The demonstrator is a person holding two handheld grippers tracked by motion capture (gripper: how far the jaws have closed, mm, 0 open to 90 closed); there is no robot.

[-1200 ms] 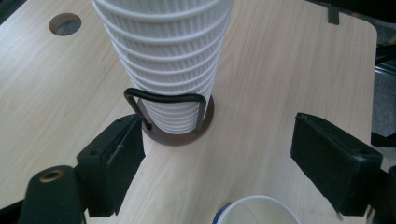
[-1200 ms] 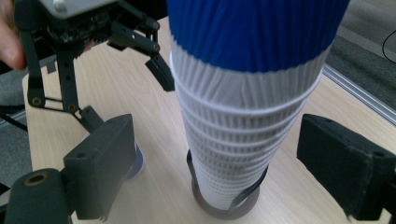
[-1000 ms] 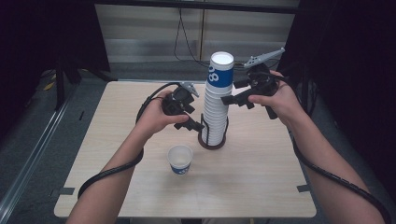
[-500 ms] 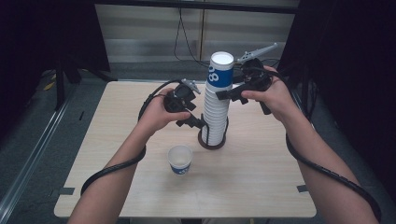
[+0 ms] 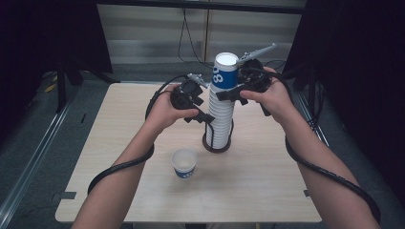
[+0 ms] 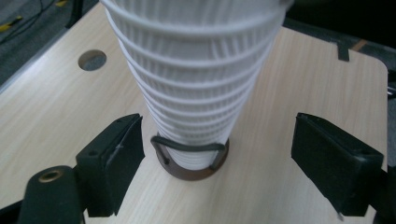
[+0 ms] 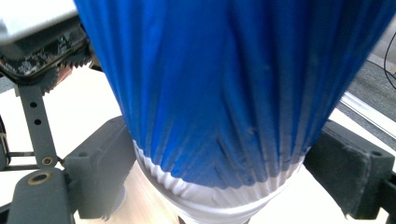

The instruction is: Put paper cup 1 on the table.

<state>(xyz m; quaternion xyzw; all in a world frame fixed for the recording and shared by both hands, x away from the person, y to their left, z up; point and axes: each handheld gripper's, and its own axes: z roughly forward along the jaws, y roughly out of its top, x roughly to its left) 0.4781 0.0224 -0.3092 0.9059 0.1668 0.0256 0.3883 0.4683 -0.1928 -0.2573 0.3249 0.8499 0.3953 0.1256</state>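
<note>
The cup stack (image 5: 222,107) stood bolt upright, long axis vertical, upside-down with the bases up. The right gripper (image 5: 232,94) was clamped on the top blue cup (image 5: 224,71) from 3 o'clock. The left gripper (image 5: 206,118) was at 9 o'clock, jaws wide apart around the lower stack without touching.

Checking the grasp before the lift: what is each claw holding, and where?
The right claw grips the top blue cup on its sides near the rim. The left claw stands open around the stack, holding nothing.

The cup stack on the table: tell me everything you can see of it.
The cup stack is a tall upright column of nested upside-down paper cups, white with ribbed rims; the top cup is blue with white print. It stands on a dark round base with a wire loop, on the wooden table. The right gripper clamps the blue cup, creasing it. The left gripper stands open around the lower part, apart from it.
</note>
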